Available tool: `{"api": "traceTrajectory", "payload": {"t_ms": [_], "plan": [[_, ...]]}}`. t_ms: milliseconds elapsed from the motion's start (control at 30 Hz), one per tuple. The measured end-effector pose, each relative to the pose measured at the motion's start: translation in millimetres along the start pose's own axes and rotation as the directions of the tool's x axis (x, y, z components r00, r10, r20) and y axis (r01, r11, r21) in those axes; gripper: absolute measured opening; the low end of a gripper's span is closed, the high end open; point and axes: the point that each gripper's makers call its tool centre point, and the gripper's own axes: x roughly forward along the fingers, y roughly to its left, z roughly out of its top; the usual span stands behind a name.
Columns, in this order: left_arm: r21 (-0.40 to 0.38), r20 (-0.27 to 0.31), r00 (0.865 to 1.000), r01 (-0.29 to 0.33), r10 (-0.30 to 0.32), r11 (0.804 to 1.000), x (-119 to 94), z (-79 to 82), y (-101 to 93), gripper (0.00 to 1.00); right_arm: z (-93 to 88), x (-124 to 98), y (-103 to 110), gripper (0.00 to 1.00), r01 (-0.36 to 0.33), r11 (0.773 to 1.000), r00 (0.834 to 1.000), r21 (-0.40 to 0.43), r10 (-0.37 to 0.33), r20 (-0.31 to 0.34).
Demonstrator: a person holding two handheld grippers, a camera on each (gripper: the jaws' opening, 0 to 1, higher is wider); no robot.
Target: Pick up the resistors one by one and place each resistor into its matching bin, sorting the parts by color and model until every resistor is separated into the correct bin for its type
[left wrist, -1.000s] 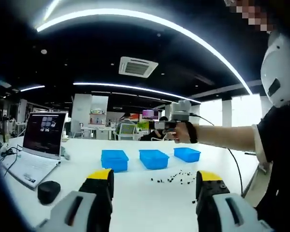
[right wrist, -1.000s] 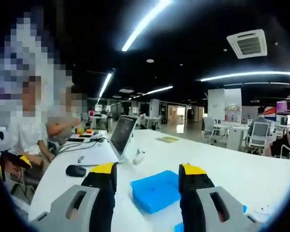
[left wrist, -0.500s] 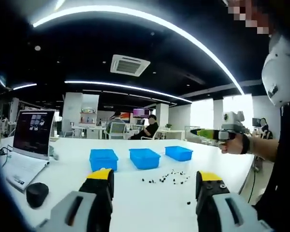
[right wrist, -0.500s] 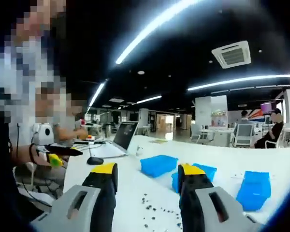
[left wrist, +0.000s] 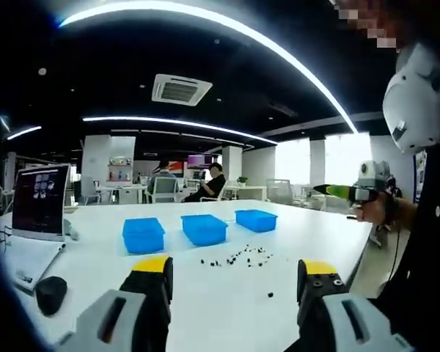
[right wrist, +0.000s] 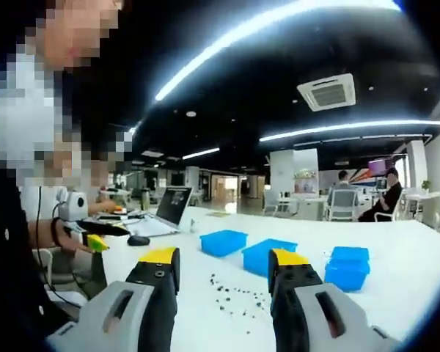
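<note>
Three blue bins stand in a row on the white table (left wrist: pixel 205 308): left bin (left wrist: pixel 143 235), middle bin (left wrist: pixel 204 229), right bin (left wrist: pixel 256 220). In front of them lie several small dark resistors (left wrist: pixel 238 258), with one stray resistor (left wrist: pixel 270 295) nearer to me. My left gripper (left wrist: pixel 235 275) is open and empty, held back from the table. At the right a hand holds the right gripper (left wrist: pixel 352 192) beyond the table edge. In the right gripper view my right gripper (right wrist: pixel 224 268) is open and empty, facing the resistors (right wrist: pixel 231 290) and the bins (right wrist: pixel 268 255). The left gripper (right wrist: pixel 88 236) shows at the left.
An open laptop (left wrist: pixel 33 220) and a black mouse (left wrist: pixel 50 292) sit at the table's left end; the same laptop (right wrist: pixel 170 209) and mouse (right wrist: pixel 138 240) appear in the right gripper view. People sit at desks far behind. The person's body is at the right edge.
The right gripper has swung from above the bins out past the table's right edge. Both views have turned, so the bins and resistors now sit more centrally. Nothing was picked up.
</note>
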Motion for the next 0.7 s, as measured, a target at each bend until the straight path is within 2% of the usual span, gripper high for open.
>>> {"api": "traceTrajectory", "payload": {"t_ms": [200, 333, 400, 533, 633, 700], "plan": [[0.002, -0.007, 1.000, -0.005, 0.005, 1.000, -8, -1.4, -1.7, 0.70, -5.9, 9, 3, 0.45, -0.074, 0.996, 0.992, -0.044, 0.069, -0.105], [-0.003, -0.022, 1.000, -0.008, 0.008, 1.000, -15, -8.2, 0.0, 0.70, 2.7, 21, 14, 0.43, -0.162, 0.979, 0.975, -0.126, 0.139, -0.175], [-0.001, -0.031, 0.999, -0.008, 0.008, 1.000, -16, -11.2, -0.3, 0.70, 5.8, 27, 22, 0.43, -0.214, 0.966, 0.961, -0.148, 0.180, -0.212], [-0.002, -0.041, 0.999, -0.002, 0.002, 1.000, -19, -15.5, -0.7, 0.70, 3.2, 37, 38, 0.43, -0.320, 0.936, 0.916, -0.151, 0.265, -0.300], [-0.006, -0.035, 0.999, -0.003, 0.003, 1.000, -21, -15.4, 0.3, 0.70, -5.9, 43, 54, 0.43, -0.414, 0.898, 0.859, -0.152, 0.330, -0.391], [-0.011, -0.027, 1.000, -0.008, 0.008, 1.000, -22, -14.8, 2.3, 0.70, -14.9, 49, 64, 0.42, -0.469, 0.870, 0.815, -0.151, 0.360, -0.455]]}}
